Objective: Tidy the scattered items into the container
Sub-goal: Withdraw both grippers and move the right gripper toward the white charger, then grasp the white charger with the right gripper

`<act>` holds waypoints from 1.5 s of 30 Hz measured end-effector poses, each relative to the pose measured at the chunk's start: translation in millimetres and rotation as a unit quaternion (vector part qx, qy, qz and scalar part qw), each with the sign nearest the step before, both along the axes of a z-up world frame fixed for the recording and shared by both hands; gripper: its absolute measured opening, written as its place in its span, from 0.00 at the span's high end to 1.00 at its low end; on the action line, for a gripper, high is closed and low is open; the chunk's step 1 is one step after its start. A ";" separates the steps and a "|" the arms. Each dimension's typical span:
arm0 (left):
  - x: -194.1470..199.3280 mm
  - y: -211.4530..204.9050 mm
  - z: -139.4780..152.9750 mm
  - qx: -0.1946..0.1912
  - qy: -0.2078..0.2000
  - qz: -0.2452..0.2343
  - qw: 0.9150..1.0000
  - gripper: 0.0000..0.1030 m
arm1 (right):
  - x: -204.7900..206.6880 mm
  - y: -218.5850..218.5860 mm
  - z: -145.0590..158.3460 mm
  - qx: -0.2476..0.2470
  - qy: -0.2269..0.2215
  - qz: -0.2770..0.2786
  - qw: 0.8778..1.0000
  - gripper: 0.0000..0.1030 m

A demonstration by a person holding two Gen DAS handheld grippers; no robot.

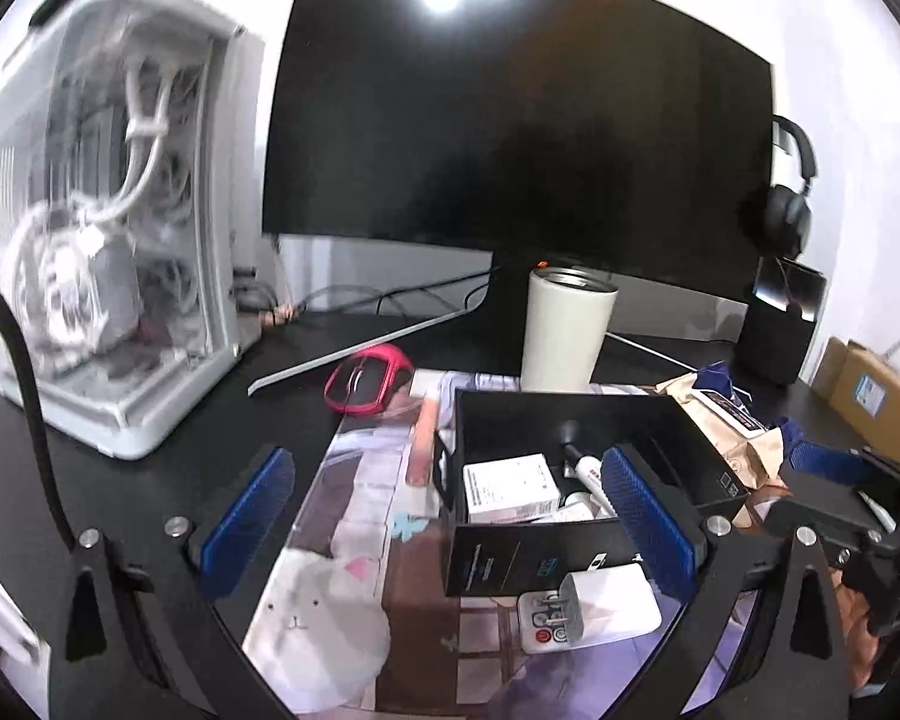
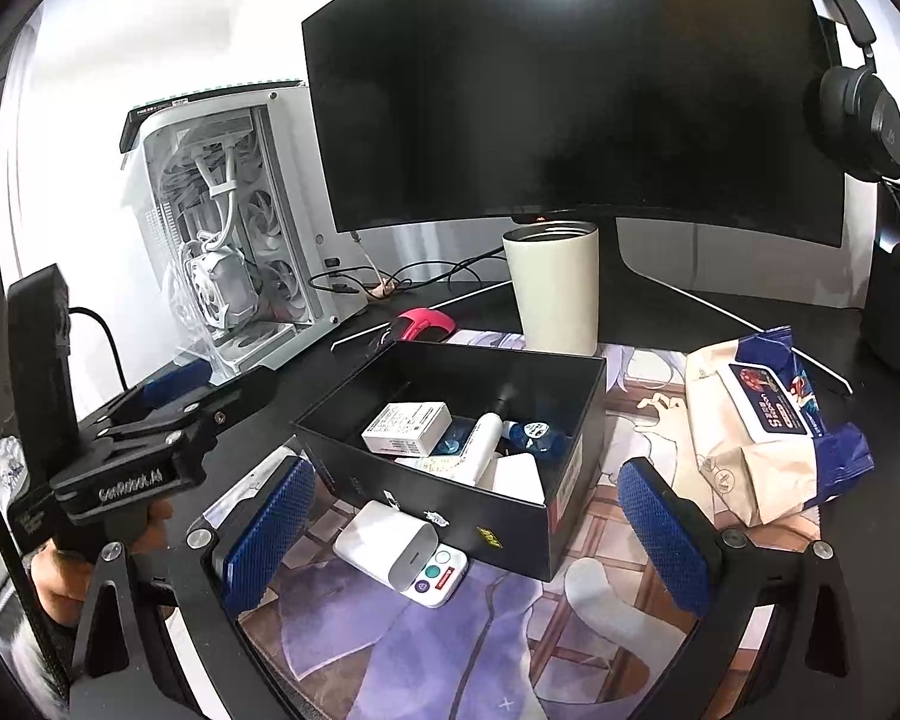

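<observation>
Lying just in front of the open black cardboard box (image 2: 450, 414), the white rounded plastic case (image 2: 399, 552) looks light, rigid and slick; pinch its long flat sides. Your right gripper (image 2: 468, 540) and left gripper (image 1: 450, 522) gape empty.

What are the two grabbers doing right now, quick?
Left gripper: open, holding nothing, near the black box.
Right gripper: open, holding nothing, over the white case.

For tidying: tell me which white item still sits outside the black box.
The white rounded case with coloured buttons, lying on the mat against the black box front; the other white items are inside.
</observation>
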State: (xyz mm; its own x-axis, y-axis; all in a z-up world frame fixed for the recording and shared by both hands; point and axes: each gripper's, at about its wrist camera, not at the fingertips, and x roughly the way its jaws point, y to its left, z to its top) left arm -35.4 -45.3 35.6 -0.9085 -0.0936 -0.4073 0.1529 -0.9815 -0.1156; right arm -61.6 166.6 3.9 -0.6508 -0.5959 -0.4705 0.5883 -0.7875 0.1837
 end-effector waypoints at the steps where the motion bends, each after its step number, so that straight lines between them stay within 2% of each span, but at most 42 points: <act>1: 1.5 -1.5 0.0 0.001 0.006 0.004 1.000 0.00 | -0.2 -0.3 -0.1 0.000 -0.001 0.000 1.000 0.00; 3: 6.3 -3.2 0.0 -0.003 0.027 0.016 1.000 0.00 | -0.8 -0.5 -0.9 0.002 -0.003 0.000 1.000 0.00; 7: 8.1 -1.7 -0.9 -0.020 0.041 0.027 0.999 0.00 | -1.7 -2.0 -3.1 0.006 -0.009 0.000 1.000 0.00; 10: 5.2 -1.0 -2.6 -0.019 0.033 0.010 0.999 0.00 | -2.0 -4.0 -5.1 0.012 -0.013 0.002 1.000 0.00; 18: 2.1 -5.0 -2.1 -0.018 0.016 0.010 1.000 0.00 | -0.5 -18.2 -14.9 0.051 -0.036 0.005 0.998 0.01; 28: 10.3 -18.9 9.5 -0.004 0.027 0.006 1.000 0.00 | 19.6 -56.0 -35.4 0.113 0.005 0.005 0.994 0.01; 32: 10.6 -24.4 12.1 -0.001 0.025 0.005 1.000 0.00 | 18.2 -69.9 -47.0 0.130 -0.007 0.007 0.991 0.01; 41: 7.6 -34.3 8.7 0.018 0.016 0.009 1.000 0.00 | 5.9 -79.2 -61.9 0.124 -0.054 -0.011 0.991 0.01; 45: 8.9 -34.9 9.7 0.019 0.019 0.006 1.000 0.00 | 3.9 -87.7 -64.2 0.127 -0.056 -0.023 0.990 0.01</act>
